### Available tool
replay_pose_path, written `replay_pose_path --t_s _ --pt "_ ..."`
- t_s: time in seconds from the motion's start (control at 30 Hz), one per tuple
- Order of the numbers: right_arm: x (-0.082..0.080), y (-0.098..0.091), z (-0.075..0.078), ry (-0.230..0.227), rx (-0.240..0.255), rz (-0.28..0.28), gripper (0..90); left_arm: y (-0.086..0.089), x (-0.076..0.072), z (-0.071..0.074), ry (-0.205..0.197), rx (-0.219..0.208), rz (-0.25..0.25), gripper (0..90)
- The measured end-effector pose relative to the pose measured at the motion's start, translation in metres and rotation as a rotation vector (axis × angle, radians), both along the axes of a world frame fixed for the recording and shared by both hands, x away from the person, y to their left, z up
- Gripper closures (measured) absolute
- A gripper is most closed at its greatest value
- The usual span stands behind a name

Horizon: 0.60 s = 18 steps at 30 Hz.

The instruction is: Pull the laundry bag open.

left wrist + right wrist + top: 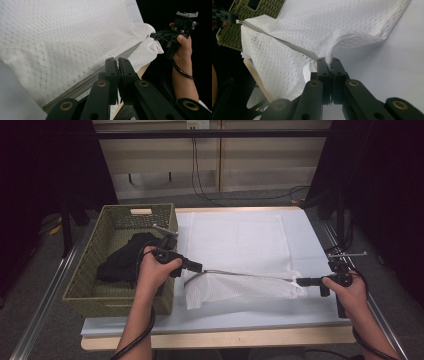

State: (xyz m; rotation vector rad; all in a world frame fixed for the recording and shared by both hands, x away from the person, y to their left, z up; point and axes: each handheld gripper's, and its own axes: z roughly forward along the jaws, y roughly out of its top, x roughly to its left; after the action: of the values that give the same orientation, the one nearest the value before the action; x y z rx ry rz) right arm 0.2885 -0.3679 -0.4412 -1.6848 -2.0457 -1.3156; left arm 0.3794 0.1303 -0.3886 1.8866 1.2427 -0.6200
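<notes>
White perforated mesh fabric with a grey zip band along one edge [240, 285] lies on the pale blue table cover [310, 310], its near portion raised and stretched taut between the two tools. No brand mark, label or legible writing appears on the fabric, the tools or the container. The left gripper [199, 268] has its jaws pressed together on the left end of the zip band, beside the right wall of the olive-green woven basket [90, 275]; in the left gripper view the black jaws meet with the band running between them. The right gripper [300, 281] has its jaws pressed together on the bunched right corner of the fabric; in the right gripper view a pinch of white mesh rises from between the closed jaws. The zip band forms a straight line from one tool to the other, with the mesh hanging below it toward the near table edge. The far part of the fabric lies flat, reaching toward the rear edge of the table. Bare cover remains in front of the fabric along the near edge, and to the right of it up to the right table edge. The basket stands at the left table edge, touching the cover's left margin, and holds a crumpled black garment [122, 260].
</notes>
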Motion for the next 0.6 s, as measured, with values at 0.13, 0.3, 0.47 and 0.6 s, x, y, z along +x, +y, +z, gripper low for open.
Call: replay_pose_path --t_s 0.13,0.3,0.47,0.6 --pt "0.0000 0.0004 0.0000 0.002 -0.011 -0.001 89.3 0.0036 0.0008 0.0007 -0.004 0.002 0.005 86.7" --pt "0.0004 -0.0007 -0.0005 0.001 -0.014 -0.004 89.3 0.0053 0.0009 0.0012 -0.005 -0.001 0.002 86.7" --pt "0.0002 -0.0012 -0.0005 0.001 -0.008 -0.003 89.3 0.0071 0.0019 0.0005 -0.011 -0.003 -0.004 86.7" --pt "0.0003 -0.0006 -0.0007 0.002 -0.006 -0.002 89.3 0.0075 0.0017 0.0005 0.000 -0.014 0.003 86.7"
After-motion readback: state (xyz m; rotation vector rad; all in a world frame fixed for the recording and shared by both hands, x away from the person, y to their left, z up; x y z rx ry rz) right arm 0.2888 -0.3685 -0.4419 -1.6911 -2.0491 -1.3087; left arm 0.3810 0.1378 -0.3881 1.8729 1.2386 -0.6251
